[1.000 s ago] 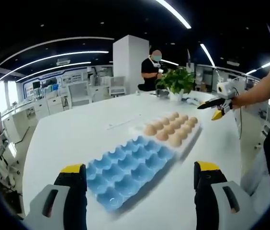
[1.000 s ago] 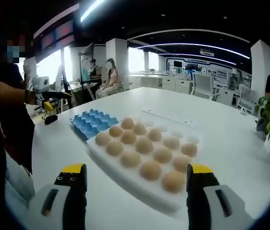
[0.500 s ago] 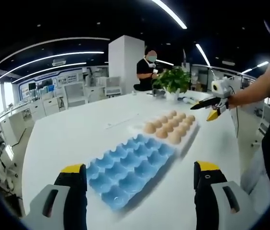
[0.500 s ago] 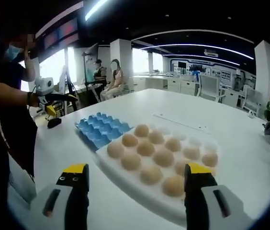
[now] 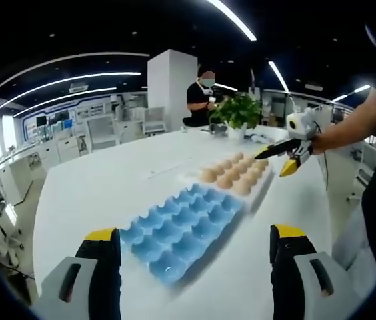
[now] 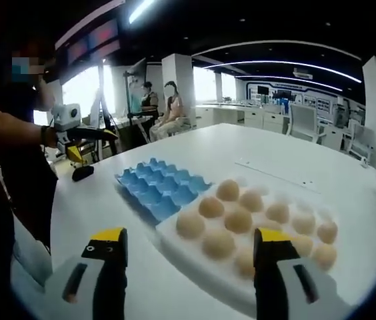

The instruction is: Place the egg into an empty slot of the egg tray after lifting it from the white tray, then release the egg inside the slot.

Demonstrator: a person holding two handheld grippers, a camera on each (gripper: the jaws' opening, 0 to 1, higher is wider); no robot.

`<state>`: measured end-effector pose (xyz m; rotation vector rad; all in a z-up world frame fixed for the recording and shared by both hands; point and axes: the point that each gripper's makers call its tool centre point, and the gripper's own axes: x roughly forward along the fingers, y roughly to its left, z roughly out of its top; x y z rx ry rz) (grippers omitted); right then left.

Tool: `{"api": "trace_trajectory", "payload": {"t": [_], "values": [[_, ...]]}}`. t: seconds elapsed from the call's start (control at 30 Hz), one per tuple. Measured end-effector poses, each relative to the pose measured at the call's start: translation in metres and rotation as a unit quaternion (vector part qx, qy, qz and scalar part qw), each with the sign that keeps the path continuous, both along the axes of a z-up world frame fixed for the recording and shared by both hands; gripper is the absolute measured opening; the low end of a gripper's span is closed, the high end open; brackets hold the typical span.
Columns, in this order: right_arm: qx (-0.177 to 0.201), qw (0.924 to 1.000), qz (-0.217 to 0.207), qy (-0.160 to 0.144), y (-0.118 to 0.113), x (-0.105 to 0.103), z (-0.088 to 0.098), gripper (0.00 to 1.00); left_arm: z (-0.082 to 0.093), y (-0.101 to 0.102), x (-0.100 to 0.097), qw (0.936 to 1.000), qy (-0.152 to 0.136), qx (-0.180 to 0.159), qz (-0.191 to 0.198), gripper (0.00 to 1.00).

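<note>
Between your right gripper's [image 6: 185, 267] wide-open jaws sits a fragile egg [image 6: 219, 243]; clasp its rounded sides gently, left gripper [image 5: 195, 267] open too.

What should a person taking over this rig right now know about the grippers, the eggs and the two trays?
Left gripper: open, holding nothing, above the near end of the blue egg tray.
Right gripper: open, holding nothing, over the near edge of the white tray; in the left gripper view it hovers beside the eggs.
The two trays lie side by side on the white table, apparently touching.
Done: nothing yet; every blue slot in view is empty and the eggs sit in the white tray.
Left: grip one egg, lift it, lower it into a blue slot, open the fingers.
</note>
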<state>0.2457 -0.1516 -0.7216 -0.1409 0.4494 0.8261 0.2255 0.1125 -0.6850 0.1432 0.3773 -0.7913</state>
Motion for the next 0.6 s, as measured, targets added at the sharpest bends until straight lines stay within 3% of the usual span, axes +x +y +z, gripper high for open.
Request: {"api": "trace_trajectory", "payload": {"t": [0.6], "values": [[-0.019, 0.9996, 0.019, 0.01, 0.036, 0.016, -0.018, 0.6, 0.0, -0.001, 0.005, 0.9999, -0.003, -0.005, -0.008, 0.95]]}}
